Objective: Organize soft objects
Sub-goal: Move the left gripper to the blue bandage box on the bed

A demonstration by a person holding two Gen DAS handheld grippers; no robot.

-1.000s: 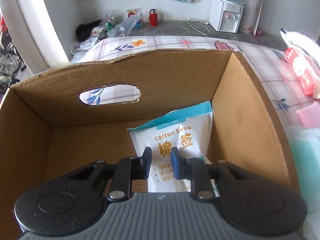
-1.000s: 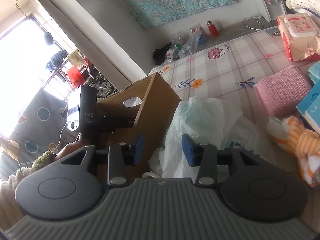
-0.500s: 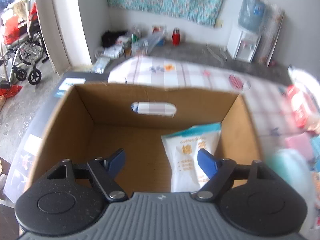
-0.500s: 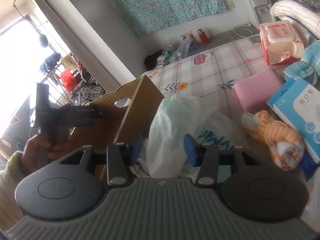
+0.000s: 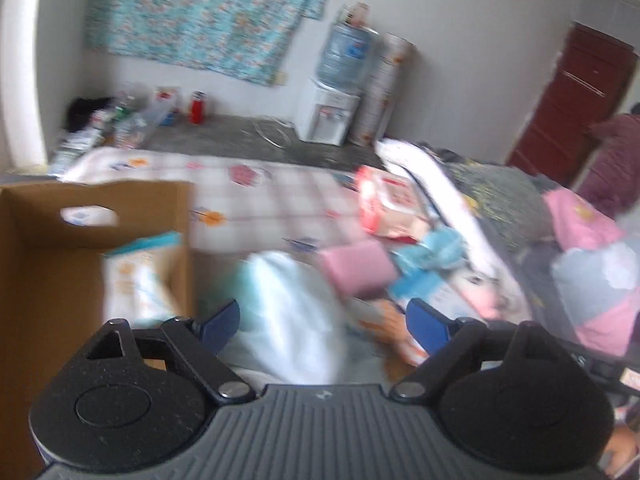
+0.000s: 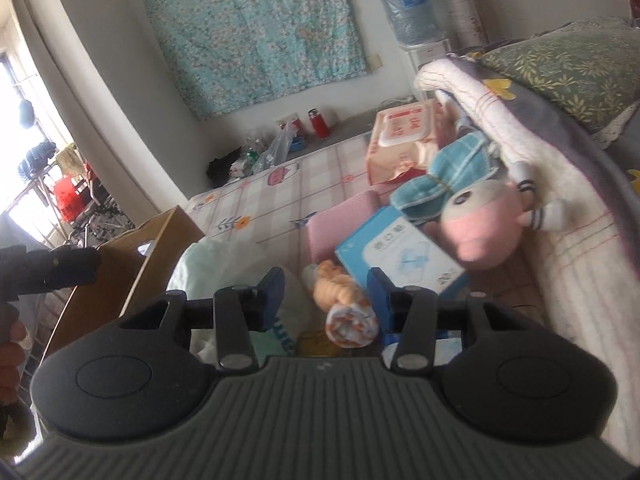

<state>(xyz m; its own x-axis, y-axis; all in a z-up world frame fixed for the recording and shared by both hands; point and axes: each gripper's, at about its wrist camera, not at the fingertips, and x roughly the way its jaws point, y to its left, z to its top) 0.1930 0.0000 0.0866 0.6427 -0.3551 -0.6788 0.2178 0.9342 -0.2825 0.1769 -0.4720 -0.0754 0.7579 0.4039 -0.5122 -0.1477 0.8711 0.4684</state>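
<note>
Now both claws apart, empty: left claw (image 5: 322, 326), right claw (image 6: 326, 294); one cardboard box (image 5: 48, 264), one swab pack (image 5: 136, 276) inside.

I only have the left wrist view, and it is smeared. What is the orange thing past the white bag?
Observer: An orange-striped rolled cloth. It lies in front of the open right hand-held gripper, not gripped.
Operator: What is just beyond it?
Observer: A blue-and-white box, with a pink plush doll lying against its far edge.
Operator: And the wipes pack?
Observer: The wipes pack sits farther back, and a blue towel lies between it and the doll.
</note>
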